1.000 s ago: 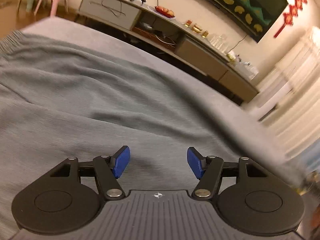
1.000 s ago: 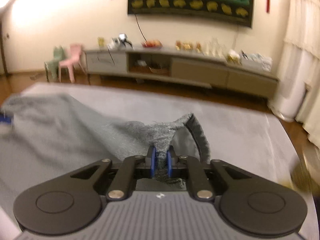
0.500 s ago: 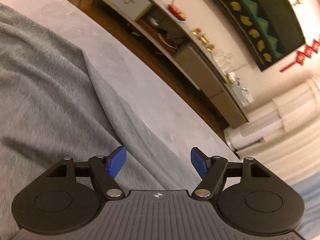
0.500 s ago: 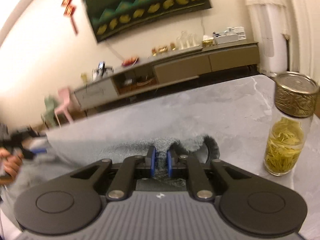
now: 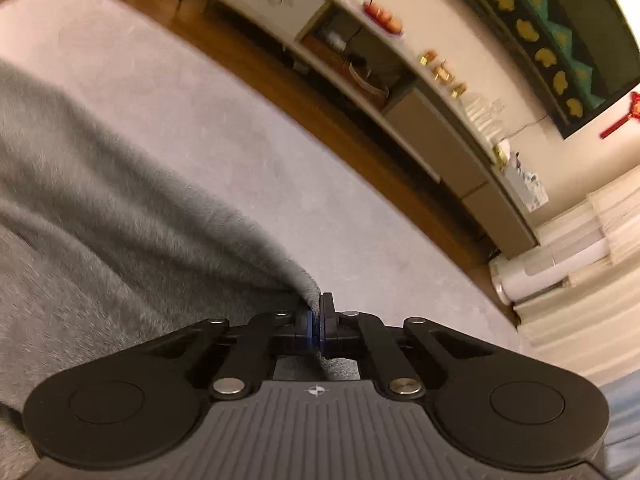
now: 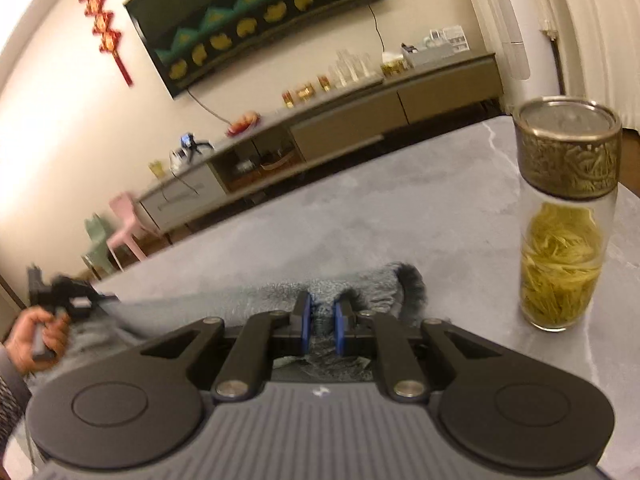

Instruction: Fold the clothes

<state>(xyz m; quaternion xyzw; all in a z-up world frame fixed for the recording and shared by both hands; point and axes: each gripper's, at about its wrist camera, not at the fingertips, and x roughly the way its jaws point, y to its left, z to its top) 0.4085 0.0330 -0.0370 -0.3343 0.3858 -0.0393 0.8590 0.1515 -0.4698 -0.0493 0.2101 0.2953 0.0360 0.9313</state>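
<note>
A grey knitted garment (image 5: 104, 232) lies spread on the grey table (image 5: 248, 152). My left gripper (image 5: 317, 320) is shut on the garment's edge, which rises to a peak at the blue pads. In the right wrist view my right gripper (image 6: 321, 328) is shut on another bunched part of the garment (image 6: 360, 284), beside its dark ribbed hem (image 6: 412, 284). The left gripper (image 6: 68, 296) and the hand holding it show at the far left of that view, over the cloth.
A glass bottle of tea leaves with a bronze lid (image 6: 564, 220) stands on the table (image 6: 400, 216) just right of my right gripper. A long TV cabinet (image 6: 320, 136) and small chairs (image 6: 120, 232) stand beyond the table's far edge.
My left gripper was open over the garment; it has closed on the garment's edge. My right gripper stayed shut on the cloth and swung toward the tea bottle, which looms larger.
</note>
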